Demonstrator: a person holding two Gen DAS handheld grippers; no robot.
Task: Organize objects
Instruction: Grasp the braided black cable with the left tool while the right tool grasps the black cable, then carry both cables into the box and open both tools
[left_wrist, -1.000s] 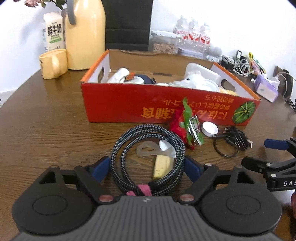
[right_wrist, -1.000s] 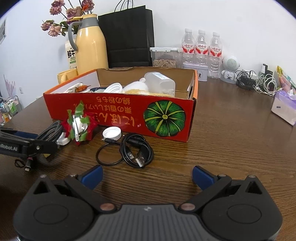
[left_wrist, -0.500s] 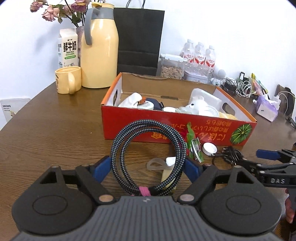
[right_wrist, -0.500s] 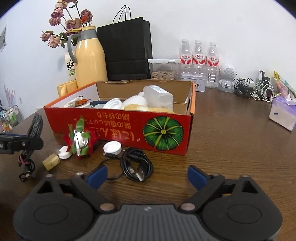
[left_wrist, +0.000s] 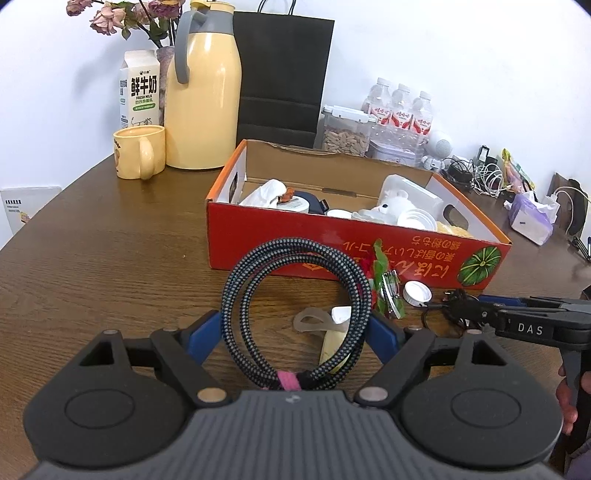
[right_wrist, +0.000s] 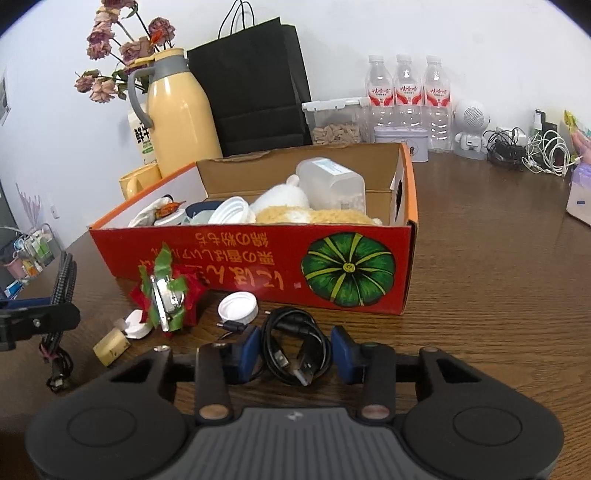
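Observation:
My left gripper (left_wrist: 295, 328) is shut on a coiled black-and-white braided cable (left_wrist: 295, 299) with a pink tie, held upright above the table; the coil also shows at the left of the right wrist view (right_wrist: 61, 295). My right gripper (right_wrist: 295, 354) straddles a bundled black USB cable (right_wrist: 295, 347) on the table, its blue pads close to both sides of the bundle. The red cardboard box (left_wrist: 354, 254) with a pumpkin print stands behind, holding white lids, a plush toy and a clear container. In the left wrist view the right gripper (left_wrist: 480, 306) lies at the black cable.
On the table before the box (right_wrist: 258, 266) lie a red-green bow clip (right_wrist: 166, 295), a white cap (right_wrist: 237, 307), a cork (right_wrist: 110, 347) and a clear plastic piece (left_wrist: 314, 321). A yellow thermos (left_wrist: 203, 92), mug (left_wrist: 138, 151), milk carton, black bag and water bottles stand behind.
My left gripper has lifted the braided cable off the table and pulled back. My right gripper has moved forward and down and narrowed around the black USB cable.

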